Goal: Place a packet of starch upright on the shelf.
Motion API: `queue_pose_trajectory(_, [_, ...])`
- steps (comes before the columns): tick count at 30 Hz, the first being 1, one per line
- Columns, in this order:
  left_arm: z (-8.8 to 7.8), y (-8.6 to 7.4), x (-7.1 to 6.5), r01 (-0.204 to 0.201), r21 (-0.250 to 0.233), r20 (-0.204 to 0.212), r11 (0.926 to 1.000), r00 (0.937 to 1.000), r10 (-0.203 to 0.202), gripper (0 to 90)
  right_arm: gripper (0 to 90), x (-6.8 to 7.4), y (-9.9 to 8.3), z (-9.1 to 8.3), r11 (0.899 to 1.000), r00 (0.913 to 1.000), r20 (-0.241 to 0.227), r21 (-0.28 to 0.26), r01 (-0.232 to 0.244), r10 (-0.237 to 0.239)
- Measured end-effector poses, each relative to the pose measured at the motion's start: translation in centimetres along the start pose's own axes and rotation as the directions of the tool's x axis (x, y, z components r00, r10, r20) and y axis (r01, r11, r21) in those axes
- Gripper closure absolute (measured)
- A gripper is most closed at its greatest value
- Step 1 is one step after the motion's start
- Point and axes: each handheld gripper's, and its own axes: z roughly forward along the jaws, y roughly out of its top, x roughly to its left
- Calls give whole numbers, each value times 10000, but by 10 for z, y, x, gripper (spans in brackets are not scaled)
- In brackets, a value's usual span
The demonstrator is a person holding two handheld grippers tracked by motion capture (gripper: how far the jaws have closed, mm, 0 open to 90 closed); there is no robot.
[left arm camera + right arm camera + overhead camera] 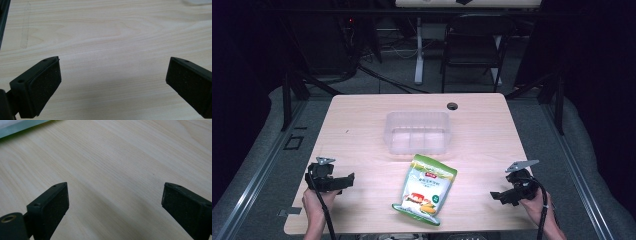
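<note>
Currently, a green-and-white snack pouch (425,190) is lying flat at the table's (362,125) near-centre edge, its long axis running from 1 o'clock to 7 o'clock, top toward the clear plastic tray (417,132). Both grippers are standing spread and empty: the left gripper (347,180) at its 9 o'clock, the right gripper (496,196) at 3 o'clock, slightly nearer.

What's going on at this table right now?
A person sits at a wooden table with a two-jaw gripper in each hand. The left gripper and right gripper are both open and hold nothing, resting near the table's front corners. Between them lies a green and white snack pouch, flat on the table. Just beyond it stands an empty clear plastic container. Neither gripper touches the pouch or the container.
</note>
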Motion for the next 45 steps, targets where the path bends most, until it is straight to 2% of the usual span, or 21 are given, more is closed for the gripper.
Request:
queue_pose_trajectory(7, [-1,1,-4,-116,-72,136,9999,9998,117,0,68,0,0,-2,10000,10000,-19,36,-27,27])
queue_pose_trajectory(11, [0,3,-9,-120,-7,312,9999,9994,120,1,66,-1,0,-2,9997,9998,81,-194,-165,167])
queue_pose_trajectory(13, [-1,5,-12,-236,-91,316,9997,9992,239,1,65,-1,0,-1,9994,9996,-114,-222,-277,274])
queue_pose_trajectory(15, [-2,6,-16,-301,-118,429,9995,9986,306,1,64,-1,0,-1,9997,9998,52,-152,-213,214])
queue_pose_trajectory(16, [-1,7,-19,-364,-10,678,9993,9970,364,1,60,0,0,0,9999,9999,-27,-92,-138,138])
queue_pose_trajectory(17, [-1,7,-19,-364,-10,678,9993,9970,364,1,60,0,0,0,9999,9999,-27,-92,-138,138])
queue_pose_trajectory(18, [1,8,-22,-294,95,1039,9995,9942,282,1,57,1,1,1,9999,10000,-24,-142,12,-12])
queue_pose_trajectory(21, [2,9,-25,-198,277,1287,9994,9915,160,3,55,0,0,1,9999,10000,-41,-141,-68,68])
queue_pose_trajectory(22, [2,11,-28,-108,238,1657,9997,9862,67,3,55,-1,0,1,9998,9999,-116,-178,-93,91])
queue_pose_trajectory(27, [0,19,-40,-417,135,2042,9990,9782,381,7,51,-3,1,4,10000,10000,66,12,55,-55])
queue_pose_trajectory(28, [0,21,-47,-563,176,2351,9983,9706,506,8,51,-3,3,3,9999,9999,-7,-23,125,-125])
queue_pose_trajectory(29, [0,21,-47,-563,176,2351,9983,9706,506,11,51,-3,3,3,9999,9999,-7,-23,125,-125])
queue_pose_trajectory(30, [0,22,-53,-645,246,2700,9976,9613,555,13,51,0,4,4,9999,9999,34,-73,144,-143])
queue_pose_trajectory(32, [0,24,-59,-759,232,2887,9968,9551,660,18,51,1,4,4,9998,9998,50,-10,198,-198])
queue_pose_trajectory(33, [0,24,-59,-759,232,2887,9968,9551,660,22,51,1,4,4,9998,9998,50,-10,198,-198])
queue_pose_trajectory(34, [-1,26,-63,-849,194,3045,9962,9495,750,24,51,1,3,6,9999,9999,35,67,125,-125])
queue_pose_trajectory(35, [-1,26,-63,-849,194,3045,9962,9495,750,26,51,1,3,6,9999,9999,35,67,125,-125])
queue_pose_trajectory(36, [0,29,-66,-769,230,3357,9968,9397,647,30,51,0,4,6,9999,9999,40,104,136,-136])
queue_pose_trajectory(37, [0,29,-66,-769,230,3357,9968,9397,647,34,51,0,4,6,9999,9999,40,104,136,-136])
queue_pose_trajectory(40, [2,34,-74,-834,181,3698,9963,9264,709,40,51,2,5,7,9999,9999,24,-31,110,-110])
queue_pose_trajectory(45, [4,39,-82,-871,103,3863,9961,9192,764,52,51,2,6,8,9999,9998,-117,-6,141,-141])
